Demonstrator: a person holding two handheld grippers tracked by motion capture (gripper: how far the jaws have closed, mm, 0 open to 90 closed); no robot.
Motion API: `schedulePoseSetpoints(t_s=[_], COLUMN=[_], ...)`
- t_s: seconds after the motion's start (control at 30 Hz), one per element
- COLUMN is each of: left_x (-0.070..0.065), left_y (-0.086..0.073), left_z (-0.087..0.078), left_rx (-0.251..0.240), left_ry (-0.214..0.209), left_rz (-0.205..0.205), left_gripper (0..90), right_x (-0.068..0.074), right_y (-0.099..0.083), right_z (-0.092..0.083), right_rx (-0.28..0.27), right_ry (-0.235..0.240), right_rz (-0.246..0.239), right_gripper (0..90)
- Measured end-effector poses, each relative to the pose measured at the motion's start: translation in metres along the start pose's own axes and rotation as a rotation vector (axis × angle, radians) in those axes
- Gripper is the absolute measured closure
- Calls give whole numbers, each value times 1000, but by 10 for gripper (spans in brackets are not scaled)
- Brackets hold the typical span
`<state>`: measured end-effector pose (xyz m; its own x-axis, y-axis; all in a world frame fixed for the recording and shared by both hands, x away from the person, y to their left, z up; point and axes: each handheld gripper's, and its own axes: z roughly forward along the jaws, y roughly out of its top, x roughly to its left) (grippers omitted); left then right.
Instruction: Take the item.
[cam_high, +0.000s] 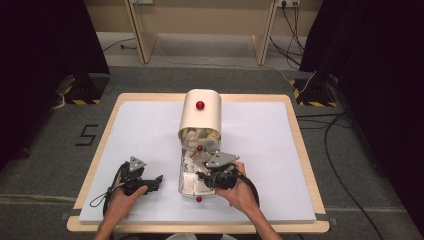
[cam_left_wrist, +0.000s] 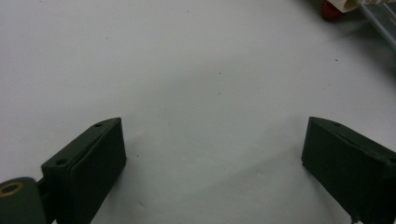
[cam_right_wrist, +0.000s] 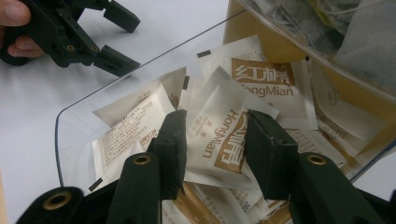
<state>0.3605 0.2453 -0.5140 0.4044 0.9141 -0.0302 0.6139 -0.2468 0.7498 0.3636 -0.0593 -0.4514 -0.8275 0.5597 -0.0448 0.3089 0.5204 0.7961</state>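
Sachet (cam_right_wrist: 219, 140) with the brown HongMian print sits right between the jaws of the right hand-held gripper (cam_right_wrist: 212, 142), on top of the pile in the clear tray (cam_right_wrist: 63, 135) pulled out of the cream box (cam_high: 201, 112). Jaws are parted on either side of it and I can't see them pinching yet. Its long axis runs pretty much along the jaws, so closing should catch it across the narrow way. The left hand-held gripper (cam_left_wrist: 212, 161) is wide open over bare worktop (cam_left_wrist: 187, 70), off to the tray's side, so the right one is way nearer.
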Motion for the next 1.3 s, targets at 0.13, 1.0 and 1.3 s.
schedulePoseSetpoints(t_s=[0.13, 1.0, 1.3], left_x=[0, 0, 0], left_y=[0, 0, 0], left_z=[0, 0, 0], left_rx=[0, 0, 0], left_ry=[-1, -1, -1], left_rz=[1, 0, 1], left_gripper=[54, 54, 54], right_x=[-1, 16, 15], right_y=[3, 25, 21], right_z=[0, 17, 15], right_rx=[-7, 23, 53], right_ry=[22, -144, -198], right_rz=[29, 30, -29], right_gripper=[574, 493, 720])
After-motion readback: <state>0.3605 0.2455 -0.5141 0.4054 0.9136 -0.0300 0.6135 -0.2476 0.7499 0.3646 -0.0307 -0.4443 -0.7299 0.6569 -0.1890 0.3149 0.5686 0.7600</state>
